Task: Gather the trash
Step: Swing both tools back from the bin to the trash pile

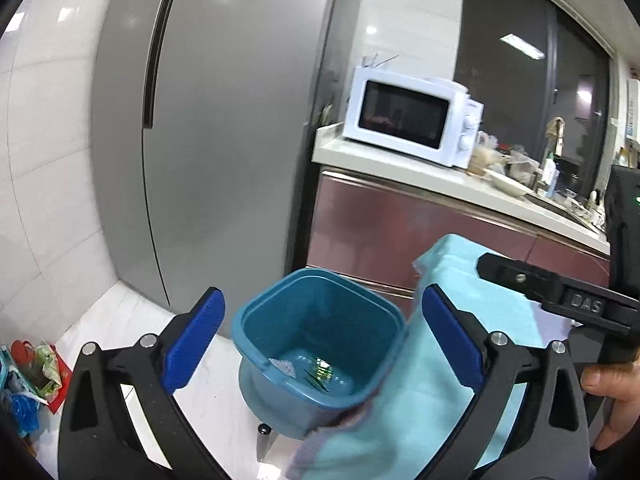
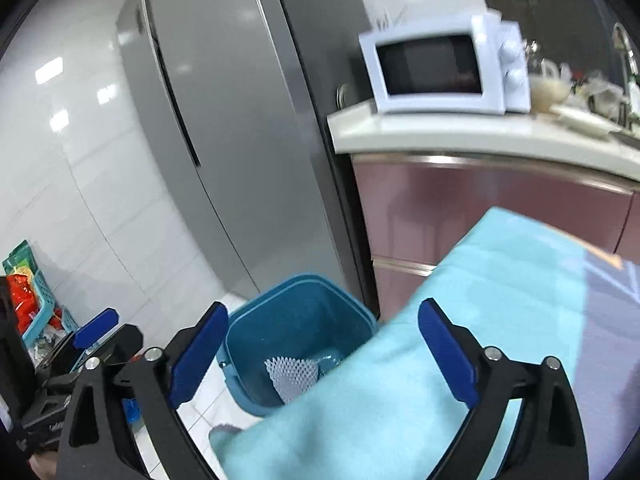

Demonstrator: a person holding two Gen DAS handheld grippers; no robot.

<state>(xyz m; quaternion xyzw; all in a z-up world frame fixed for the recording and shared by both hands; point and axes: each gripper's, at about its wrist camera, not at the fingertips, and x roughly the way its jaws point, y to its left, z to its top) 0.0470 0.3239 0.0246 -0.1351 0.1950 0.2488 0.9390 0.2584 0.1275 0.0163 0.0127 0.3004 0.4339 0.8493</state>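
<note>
A teal trash bin [image 1: 280, 284] stands on the pale floor beside a table draped in a light blue cloth [image 1: 400, 420]. Inside the bin lie a white foam net [image 1: 282, 367] and a green wrapper [image 1: 322, 374]. My left gripper [image 1: 324, 340] hangs above the bin, open, with nothing between its blue pads. In the right wrist view the bin [image 2: 288, 312] and foam net [image 2: 292, 376] show past the cloth [image 2: 460, 300]. My right gripper [image 2: 324, 344] is open and empty too, over the cloth's edge. Each gripper appears at the edge of the other's view.
A grey fridge [image 1: 220, 120] rises behind the bin. A white microwave [image 1: 408, 116] sits on a cluttered counter [image 1: 400, 164] above maroon cabinets [image 2: 480, 200]. Bags and packets [image 1: 36, 372] and a teal basket [image 2: 40, 300] crowd the floor at left. A hand [image 1: 612, 400] holds the right gripper's handle.
</note>
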